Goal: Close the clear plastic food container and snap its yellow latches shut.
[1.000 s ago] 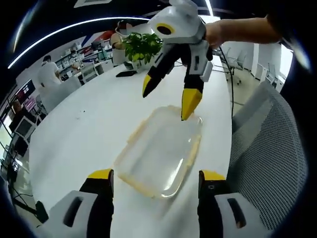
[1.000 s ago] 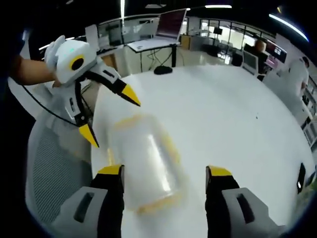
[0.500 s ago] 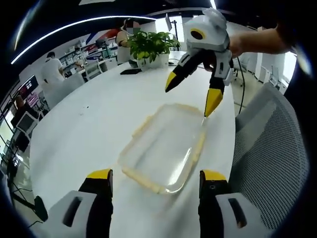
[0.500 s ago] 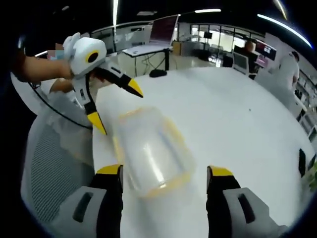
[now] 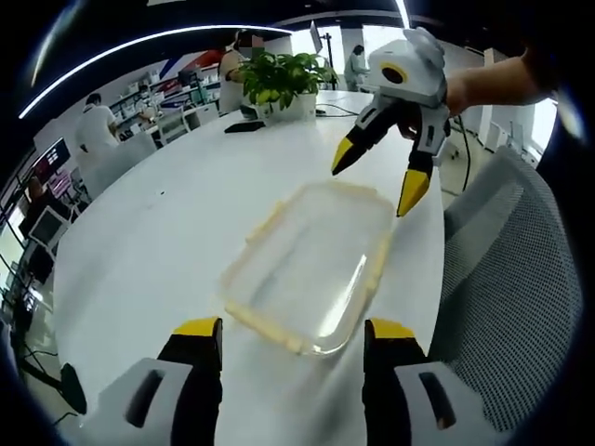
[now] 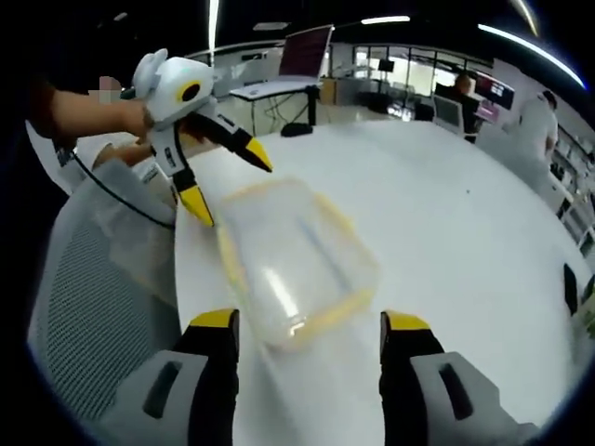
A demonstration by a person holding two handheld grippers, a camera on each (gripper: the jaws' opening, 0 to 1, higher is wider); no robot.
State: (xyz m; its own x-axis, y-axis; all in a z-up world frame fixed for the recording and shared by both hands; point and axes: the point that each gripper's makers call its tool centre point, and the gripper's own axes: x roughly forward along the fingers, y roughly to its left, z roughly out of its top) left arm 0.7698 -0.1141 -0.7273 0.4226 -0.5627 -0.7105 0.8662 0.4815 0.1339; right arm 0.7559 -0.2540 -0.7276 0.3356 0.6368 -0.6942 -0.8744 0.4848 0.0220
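- Tongs first: we hold our left gripper and right gripper with jaws spread, both empty, facing across the container.
- Between them, one clear container lies on the white table, lid seated.
- We judge it light, slippery and flexible; press its yellow latches at the rim.

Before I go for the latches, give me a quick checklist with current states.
1. Container flat on the table: ok.
2. Lid seated on the container: cannot tell, the clear plastic blurs it.
3. Yellow latches snapped shut: cannot tell, too blurred.
4. Left gripper open and empty, container ahead of its jaws: ok.
5. Right gripper open and empty, hovering over the container's other end: ok.
6. Container close to the table edge by the chair: not ok, mind pushing it off.
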